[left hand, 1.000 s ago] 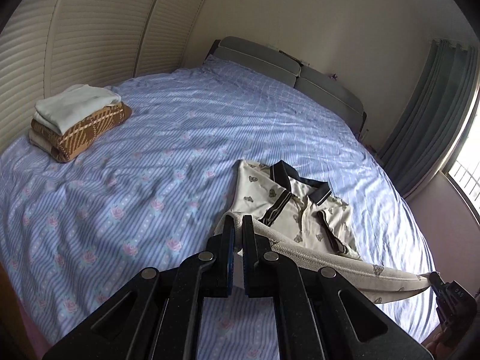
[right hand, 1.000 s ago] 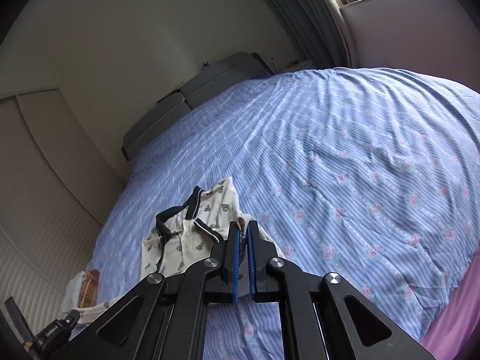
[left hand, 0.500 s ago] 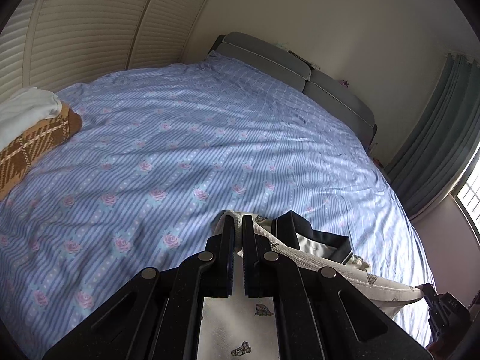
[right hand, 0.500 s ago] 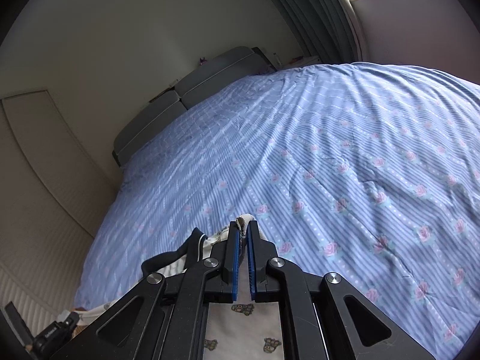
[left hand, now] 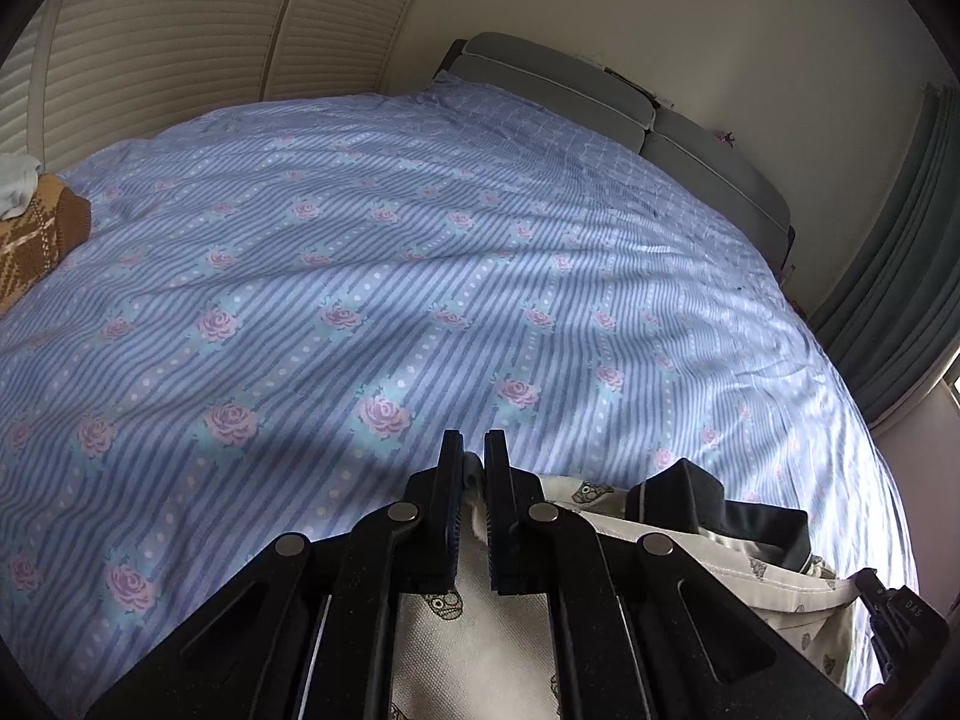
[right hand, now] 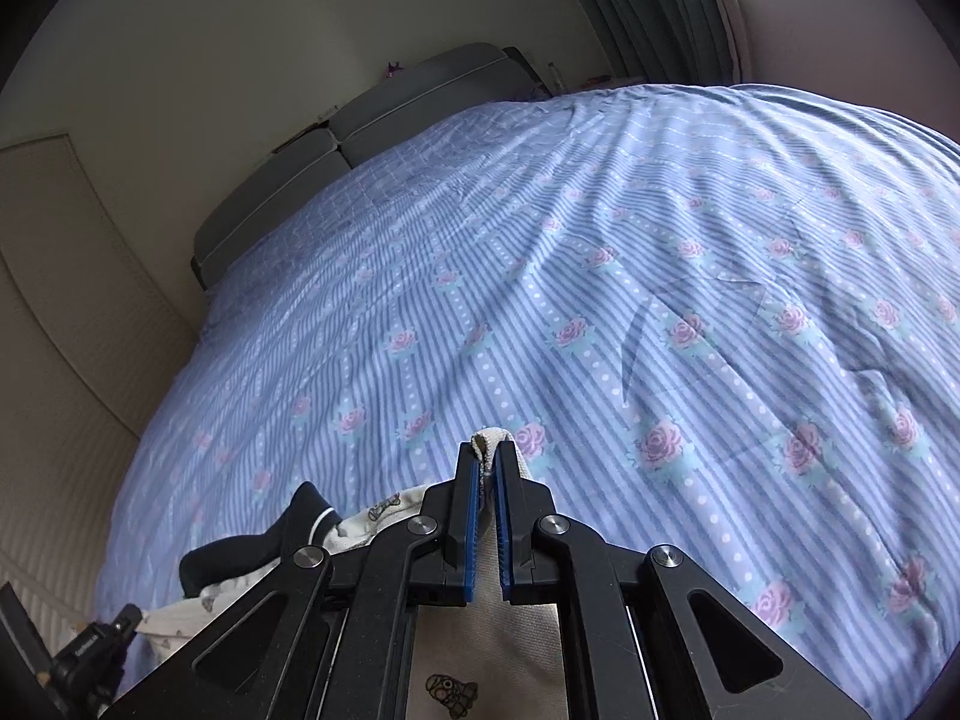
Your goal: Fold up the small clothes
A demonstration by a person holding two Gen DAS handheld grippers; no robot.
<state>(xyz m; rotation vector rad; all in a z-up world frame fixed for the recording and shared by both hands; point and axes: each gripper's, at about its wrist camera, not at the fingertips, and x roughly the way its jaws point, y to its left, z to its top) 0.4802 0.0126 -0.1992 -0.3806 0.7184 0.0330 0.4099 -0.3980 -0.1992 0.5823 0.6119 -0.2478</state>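
Gripping one hem corner each, your left gripper point(left hand: 474, 468) and right gripper point(right hand: 492, 459) stand clamped on the cream polo shirt point(left hand: 774, 570). Hem edge runs crosswise between them; dark collar point(right hand: 300, 516) lies just beyond, on the striped bedspread point(left hand: 420, 252).

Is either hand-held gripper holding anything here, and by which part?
Both hold the cream shirt: the left hand-held gripper and the right hand-held gripper each pinch a bit of its edge, one at either end.
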